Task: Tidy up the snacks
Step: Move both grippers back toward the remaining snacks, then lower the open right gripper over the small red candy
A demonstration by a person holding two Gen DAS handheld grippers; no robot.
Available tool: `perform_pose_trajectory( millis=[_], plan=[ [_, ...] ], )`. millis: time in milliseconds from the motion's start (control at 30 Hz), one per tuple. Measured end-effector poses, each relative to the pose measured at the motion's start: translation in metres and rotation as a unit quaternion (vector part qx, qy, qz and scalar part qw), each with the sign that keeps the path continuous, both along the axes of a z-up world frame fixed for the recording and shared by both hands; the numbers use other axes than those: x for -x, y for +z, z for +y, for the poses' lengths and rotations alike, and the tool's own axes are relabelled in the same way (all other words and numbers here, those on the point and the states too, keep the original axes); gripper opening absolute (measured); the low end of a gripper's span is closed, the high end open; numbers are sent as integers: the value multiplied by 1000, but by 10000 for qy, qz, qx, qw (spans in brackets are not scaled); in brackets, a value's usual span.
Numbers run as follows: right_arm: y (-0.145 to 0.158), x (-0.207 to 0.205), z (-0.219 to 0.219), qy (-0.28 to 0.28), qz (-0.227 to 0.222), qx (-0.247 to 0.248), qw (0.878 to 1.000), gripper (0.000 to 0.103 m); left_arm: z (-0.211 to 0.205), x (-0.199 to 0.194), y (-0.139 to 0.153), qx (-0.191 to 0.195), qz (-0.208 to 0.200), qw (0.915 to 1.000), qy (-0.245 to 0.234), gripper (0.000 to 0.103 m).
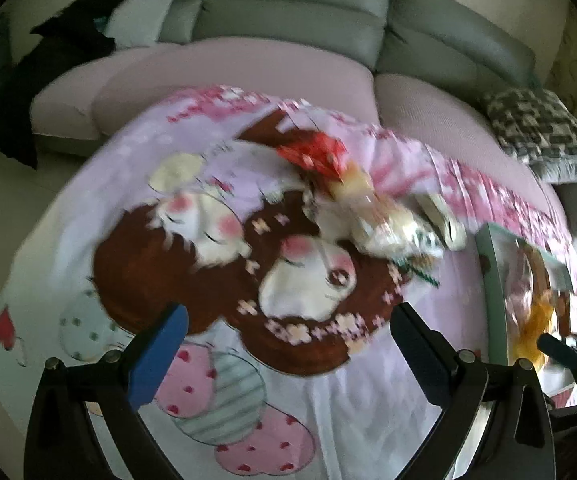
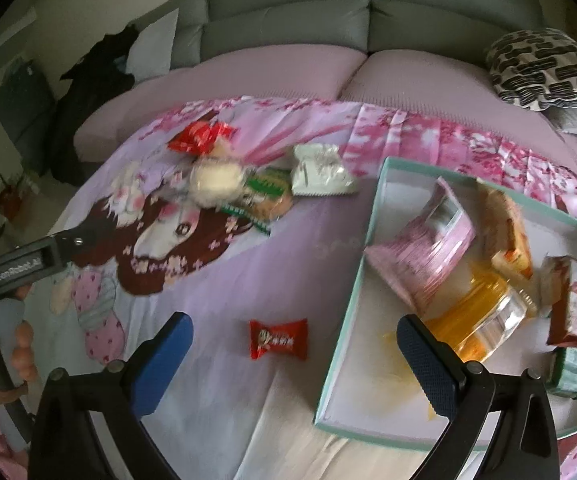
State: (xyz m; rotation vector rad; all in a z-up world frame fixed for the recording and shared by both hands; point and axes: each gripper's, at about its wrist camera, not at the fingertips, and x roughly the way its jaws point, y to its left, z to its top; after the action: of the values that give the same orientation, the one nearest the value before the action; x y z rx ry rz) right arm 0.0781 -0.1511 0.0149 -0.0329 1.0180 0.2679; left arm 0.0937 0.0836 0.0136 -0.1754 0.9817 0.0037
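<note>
Both the left gripper (image 1: 288, 344) and right gripper (image 2: 294, 354) gape empty; small red-wrapped candy (image 2: 278, 339) lies left of the teal-rimmed cardboard box (image 2: 342, 332).

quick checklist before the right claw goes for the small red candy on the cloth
1. Right claw open and holding nothing: ok.
2. Red candy lies alone on the cloth, nothing touching it: ok.
3. Candy sits between the right claw's fingers' line of approach: ok.
4. Teal box has bare floor near its front corner: ok.
5. Left claw open and away from the candy: ok.
6. Candy's wrapper ends free of cloth folds: cannot tell, blurred.
</note>
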Motion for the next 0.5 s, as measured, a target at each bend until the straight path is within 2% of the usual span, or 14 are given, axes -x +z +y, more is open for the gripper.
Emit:
perform_pose_trajectory(
  millis=[200,500],
  plan=[
    [-11,6,4,89,116,-19,9999,103,-21,1,-26,-135,459,9984,-309,101],
    [-14,5,9,123,114,-62,9998,102,-21,7,-46,-253,864,9954,-323,101]
  ],
)
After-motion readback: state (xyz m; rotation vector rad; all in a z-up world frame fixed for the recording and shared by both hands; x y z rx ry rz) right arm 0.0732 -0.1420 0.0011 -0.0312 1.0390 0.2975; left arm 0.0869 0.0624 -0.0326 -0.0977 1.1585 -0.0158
